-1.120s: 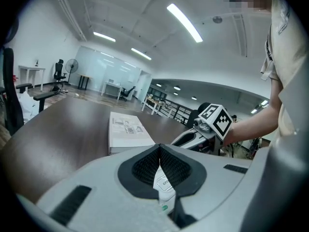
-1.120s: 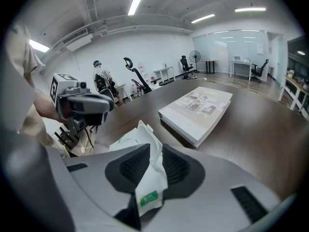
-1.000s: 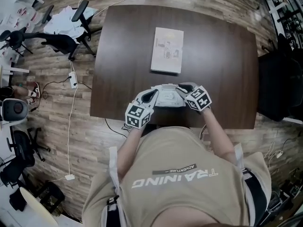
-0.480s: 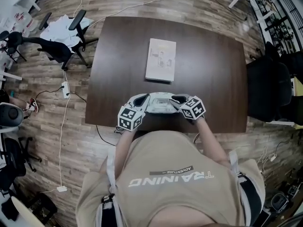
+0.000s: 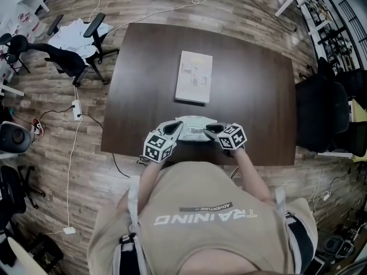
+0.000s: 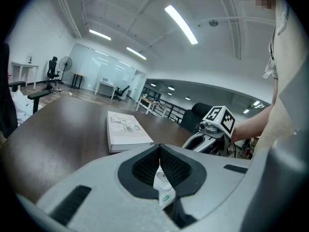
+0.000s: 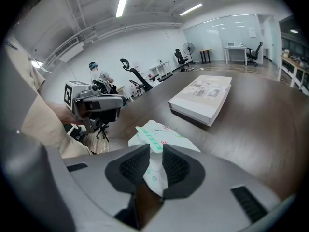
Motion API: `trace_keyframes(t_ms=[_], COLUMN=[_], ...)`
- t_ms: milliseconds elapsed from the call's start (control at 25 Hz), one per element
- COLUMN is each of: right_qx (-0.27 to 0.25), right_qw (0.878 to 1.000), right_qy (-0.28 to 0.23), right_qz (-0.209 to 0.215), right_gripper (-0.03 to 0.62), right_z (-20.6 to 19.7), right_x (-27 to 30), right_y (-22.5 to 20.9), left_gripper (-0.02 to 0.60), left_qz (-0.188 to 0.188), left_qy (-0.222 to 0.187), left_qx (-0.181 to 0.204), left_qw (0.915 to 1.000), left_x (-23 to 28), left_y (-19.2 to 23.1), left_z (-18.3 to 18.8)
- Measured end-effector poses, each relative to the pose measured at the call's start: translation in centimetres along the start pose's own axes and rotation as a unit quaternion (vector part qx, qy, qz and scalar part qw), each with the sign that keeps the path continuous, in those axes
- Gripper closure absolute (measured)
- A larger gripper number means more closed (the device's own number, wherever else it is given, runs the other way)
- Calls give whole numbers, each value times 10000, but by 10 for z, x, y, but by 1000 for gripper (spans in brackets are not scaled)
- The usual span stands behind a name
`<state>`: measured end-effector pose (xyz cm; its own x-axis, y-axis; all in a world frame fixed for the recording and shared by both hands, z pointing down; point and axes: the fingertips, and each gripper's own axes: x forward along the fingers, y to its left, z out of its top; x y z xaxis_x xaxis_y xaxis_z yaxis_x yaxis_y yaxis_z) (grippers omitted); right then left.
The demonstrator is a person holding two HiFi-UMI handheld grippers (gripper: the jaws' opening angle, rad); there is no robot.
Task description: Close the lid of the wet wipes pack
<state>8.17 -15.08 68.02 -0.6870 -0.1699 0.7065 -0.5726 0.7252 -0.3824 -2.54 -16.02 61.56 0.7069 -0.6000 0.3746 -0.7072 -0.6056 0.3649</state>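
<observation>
The wet wipes pack (image 5: 195, 127) is white with green print and sits near the table's front edge, held between both grippers. My left gripper (image 5: 174, 130) is shut on its left end; in the left gripper view a thin white edge of the pack (image 6: 162, 186) is pinched between the pads. My right gripper (image 5: 213, 129) is shut on the right end, and the crumpled pack (image 7: 155, 138) shows between its fingers. Each gripper sees the other: the right gripper (image 6: 205, 138) and the left gripper (image 7: 99, 106). I cannot make out the lid.
A white book (image 5: 194, 77) lies flat mid-table beyond the pack, also seen as the book (image 6: 126, 129) and the book (image 7: 203, 96). The dark wooden table (image 5: 258, 85) is otherwise bare. Office chairs (image 5: 63, 53) and cables stand on the floor to the left, a black chair (image 5: 324, 113) to the right.
Both grippers keep hold of the pack's ends. The right gripper has dropped from the pack's far corner to its near right end, and the pack looks flatter. The head view has shifted a little.
</observation>
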Motion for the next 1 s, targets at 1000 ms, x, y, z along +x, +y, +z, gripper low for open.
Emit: trace_keyframes(t_ms=[1000], right_qx=[588], right_qw=[9960], right_qy=[622], right_qz=[-260], right_gripper=[559], right_z=[-35], right_x=[35], right_y=[-11], left_gripper=[572], left_qz=[-87], left_qy=[473], left_qx=[-288], left_qw=[9984], left_x=[-9], left_y=[12], left_z=[-41])
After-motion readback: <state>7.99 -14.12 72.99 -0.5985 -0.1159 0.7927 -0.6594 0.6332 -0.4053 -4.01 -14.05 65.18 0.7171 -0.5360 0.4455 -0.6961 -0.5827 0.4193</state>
